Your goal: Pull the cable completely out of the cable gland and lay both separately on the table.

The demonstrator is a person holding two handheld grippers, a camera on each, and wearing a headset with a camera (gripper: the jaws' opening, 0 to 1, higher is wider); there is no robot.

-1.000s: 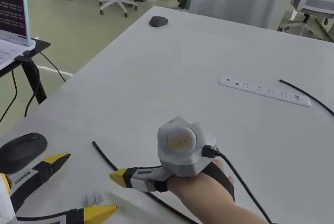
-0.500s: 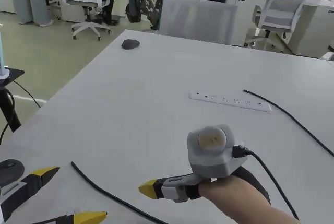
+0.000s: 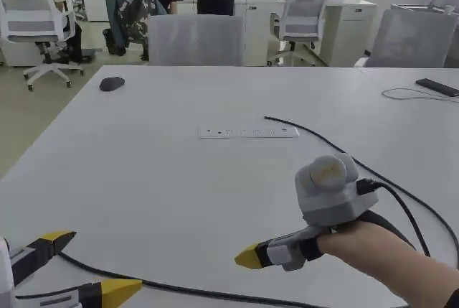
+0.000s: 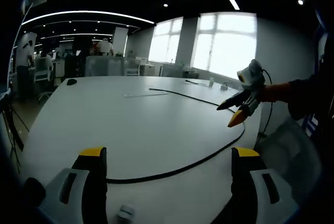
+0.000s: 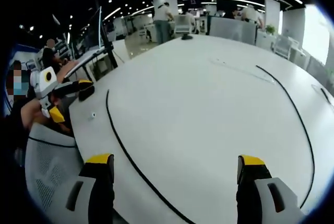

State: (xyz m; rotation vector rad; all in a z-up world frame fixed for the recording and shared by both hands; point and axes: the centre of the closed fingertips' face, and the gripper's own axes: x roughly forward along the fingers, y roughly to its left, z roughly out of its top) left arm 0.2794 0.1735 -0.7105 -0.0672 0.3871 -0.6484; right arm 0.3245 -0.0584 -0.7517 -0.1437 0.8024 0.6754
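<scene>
Mostly it is the person's head that has come up and round since a second ago, so more of the far room shows in the head view. Beyond that, the right claw (image 5: pixel 175 160) seems to have drawn off to the side, away from the black cable (image 4: pixel 156 174) it was hovering over.

Its jaws stand wide apart with nothing between them, and the left gripper view shows it held up clear of the white worktop (image 3: pixel 215 193). The left claw (image 4: pixel 168 153) is spread wide too and grips nothing. It sits low at the near edge, and the cable's end stops just inside one of its jaws.

From there the cable runs in a loose curve along the worktop and lies flat. Close in front of the left claw is a small pale piece, which I take to be the cable gland (image 4: pixel 125 212). It lies near the cable's end but apart from it.

To my eye the pulling-out is done and both things are laid down separately. The gland is too small to tell whether any part of it is left on the cable. Little seems left beyond taking the claws away.
</scene>
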